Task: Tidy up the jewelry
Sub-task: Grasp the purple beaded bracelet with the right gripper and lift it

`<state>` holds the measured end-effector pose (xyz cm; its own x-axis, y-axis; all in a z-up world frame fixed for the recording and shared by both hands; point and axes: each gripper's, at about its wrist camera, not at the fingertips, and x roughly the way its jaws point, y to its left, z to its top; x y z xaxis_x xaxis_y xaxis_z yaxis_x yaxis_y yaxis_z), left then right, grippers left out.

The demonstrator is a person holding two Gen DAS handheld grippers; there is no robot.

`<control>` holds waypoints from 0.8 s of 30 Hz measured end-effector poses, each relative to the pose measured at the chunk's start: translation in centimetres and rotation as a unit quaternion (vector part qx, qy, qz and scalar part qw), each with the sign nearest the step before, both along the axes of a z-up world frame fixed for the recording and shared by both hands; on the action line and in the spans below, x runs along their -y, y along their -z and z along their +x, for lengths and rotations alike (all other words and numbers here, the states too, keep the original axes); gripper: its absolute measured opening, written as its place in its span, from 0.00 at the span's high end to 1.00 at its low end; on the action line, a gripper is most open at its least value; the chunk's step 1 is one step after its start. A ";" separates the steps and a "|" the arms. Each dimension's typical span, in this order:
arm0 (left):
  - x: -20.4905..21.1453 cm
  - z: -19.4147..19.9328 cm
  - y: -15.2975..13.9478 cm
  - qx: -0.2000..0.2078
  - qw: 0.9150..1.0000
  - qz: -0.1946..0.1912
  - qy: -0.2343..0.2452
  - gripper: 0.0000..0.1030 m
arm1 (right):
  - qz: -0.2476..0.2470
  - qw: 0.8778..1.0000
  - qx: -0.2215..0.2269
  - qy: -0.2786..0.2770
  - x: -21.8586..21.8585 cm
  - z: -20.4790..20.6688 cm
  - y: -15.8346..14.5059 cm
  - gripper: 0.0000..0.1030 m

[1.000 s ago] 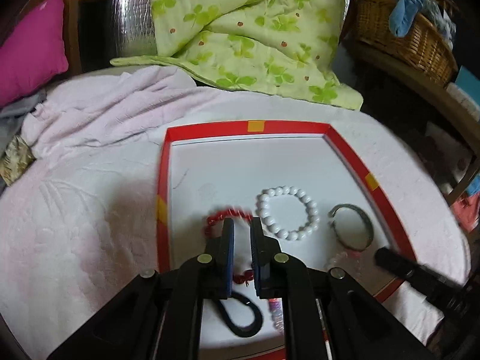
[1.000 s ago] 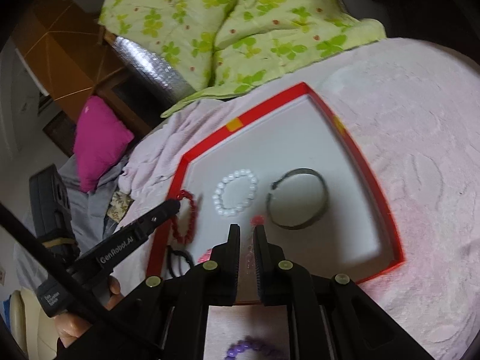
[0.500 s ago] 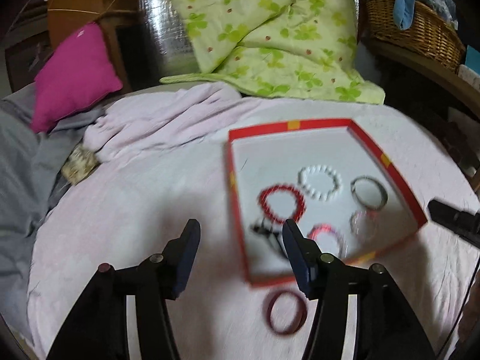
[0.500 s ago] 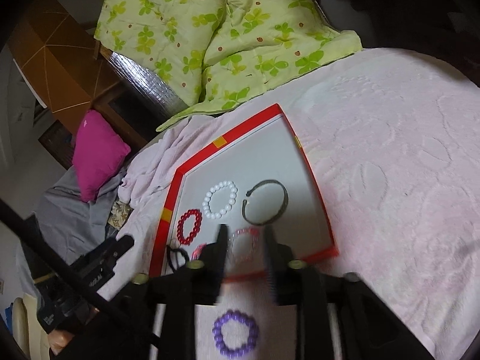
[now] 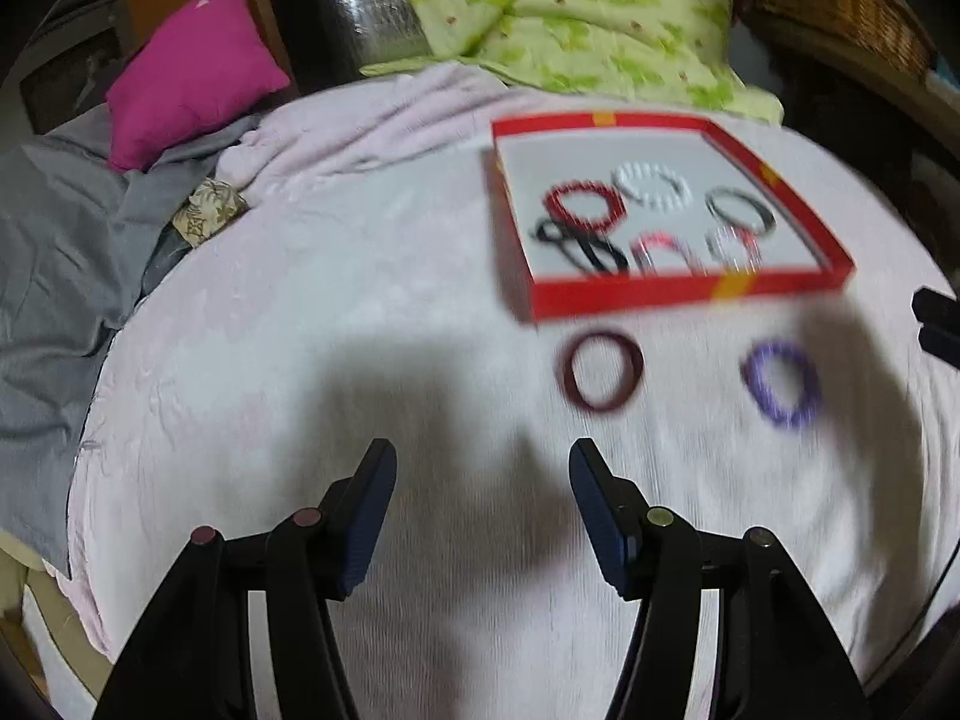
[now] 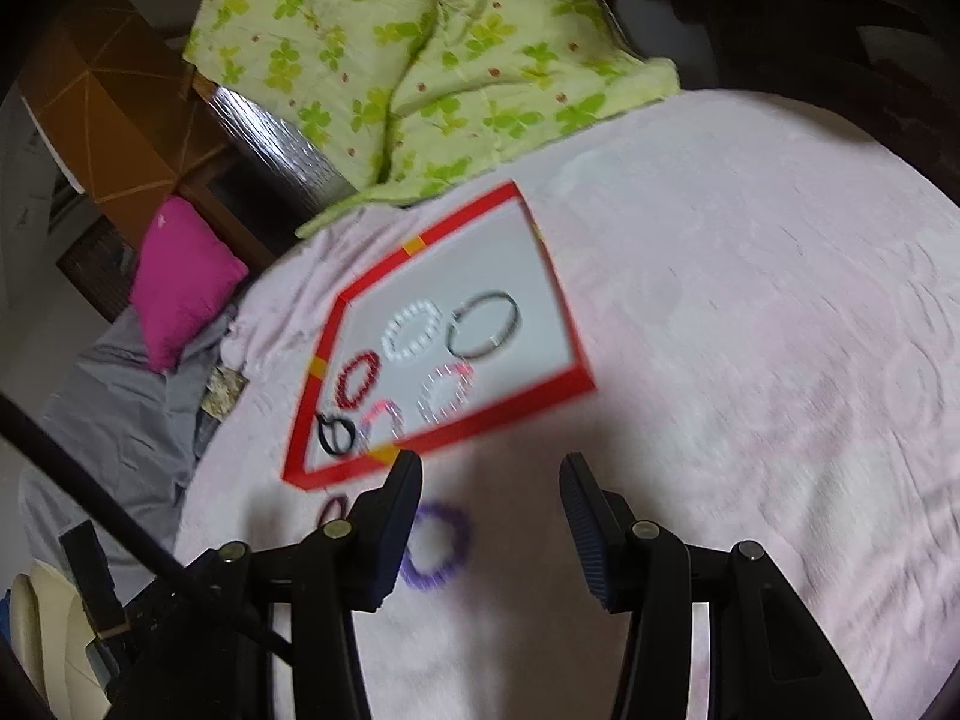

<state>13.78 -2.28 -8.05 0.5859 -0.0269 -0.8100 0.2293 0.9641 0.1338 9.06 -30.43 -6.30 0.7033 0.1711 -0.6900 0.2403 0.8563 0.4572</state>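
Note:
A red-rimmed white tray [image 5: 678, 291] [image 6: 510, 405] lies on the pink blanket and holds several bracelets: red beads [image 5: 585, 204], white beads [image 5: 651, 183], a dark bangle [image 5: 741, 210], a black loop [image 5: 576, 243] and two pink ones. Outside it, in front, lie a dark red ring [image 5: 603, 372] and a purple bead bracelet [image 5: 780, 384] [image 6: 435, 546]. My left gripper [image 5: 483, 474] is open and empty, well short of the tray. My right gripper [image 6: 489, 489] is open and empty, just before the tray's near corner, with the purple bracelet by its left finger.
A green floral quilt [image 5: 576, 18] lies behind the tray. A magenta pillow [image 5: 192, 69] and grey cloth [image 5: 54, 240] are at the left. A wicker basket [image 5: 840, 6] stands at the back right. The pink blanket [image 6: 750, 300] spreads to the right.
Both grippers have opened wide and pulled back from the tray. The bracelets they were over now lie in the tray. The dark red ring and purple bracelet have come into view.

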 end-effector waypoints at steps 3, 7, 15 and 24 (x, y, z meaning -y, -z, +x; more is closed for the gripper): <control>-0.1 -0.7 0.4 0.000 1.000 0.015 0.004 0.40 | 0.005 1.000 -0.021 -0.003 -0.3 -1.0 0.8 0.50; -0.5 0.0 0.9 -0.002 1.000 0.026 0.004 0.40 | 0.017 0.999 -0.043 -0.018 -1.0 -0.7 1.9 0.50; -0.7 2.2 0.9 -0.006 1.000 0.025 -0.013 0.40 | -0.002 0.996 -0.065 -0.060 -3.9 1.9 3.1 0.50; 0.6 1.4 0.5 0.012 0.999 0.047 0.015 0.40 | -0.041 0.993 -0.086 -0.066 -5.2 3.4 4.3 0.57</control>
